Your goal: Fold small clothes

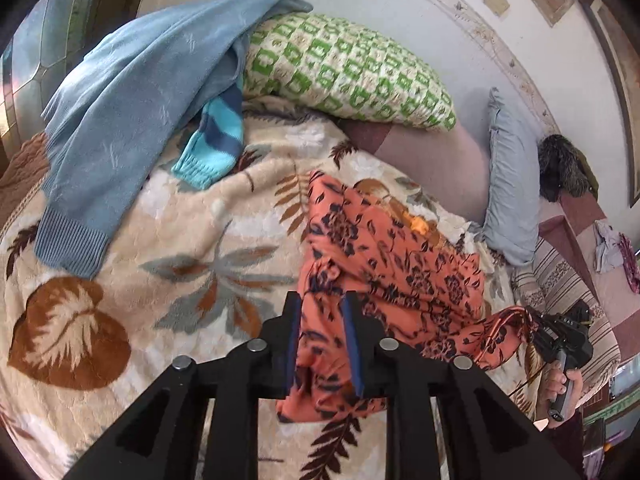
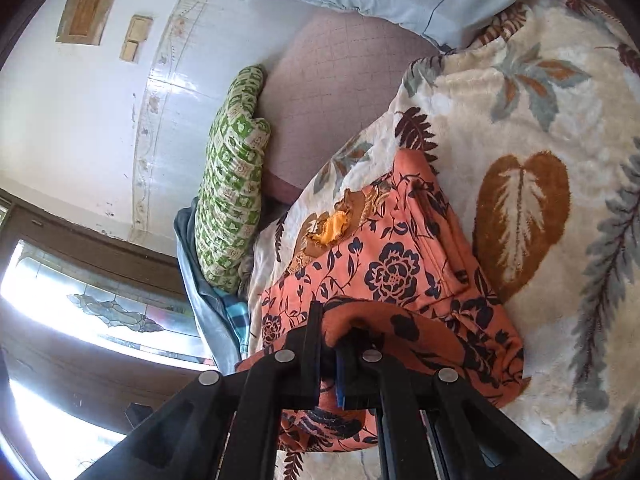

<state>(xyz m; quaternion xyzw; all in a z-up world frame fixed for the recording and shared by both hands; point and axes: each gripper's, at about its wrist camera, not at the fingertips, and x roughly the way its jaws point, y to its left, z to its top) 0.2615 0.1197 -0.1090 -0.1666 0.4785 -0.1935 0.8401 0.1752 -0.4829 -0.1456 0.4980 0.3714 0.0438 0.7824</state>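
Observation:
An orange garment with dark flowers (image 1: 384,264) lies on a leaf-patterned blanket (image 1: 160,240) on the bed. My left gripper (image 1: 322,320) has its jaws apart, with the garment's near edge lying between the blue pads. My right gripper (image 2: 340,332) is shut on a fold of the same orange garment (image 2: 392,264) and holds that fold up; it also shows at the right in the left wrist view (image 1: 560,340). A blue sweater (image 1: 132,104) and a striped blue piece (image 1: 216,140) lie at the far left.
A green-checked pillow (image 1: 352,72) and a pale blue pillow (image 1: 512,176) lie against the tiled wall. A dark furry item (image 1: 560,168) sits on a ledge at the right. A window (image 2: 80,312) is on the left in the right wrist view.

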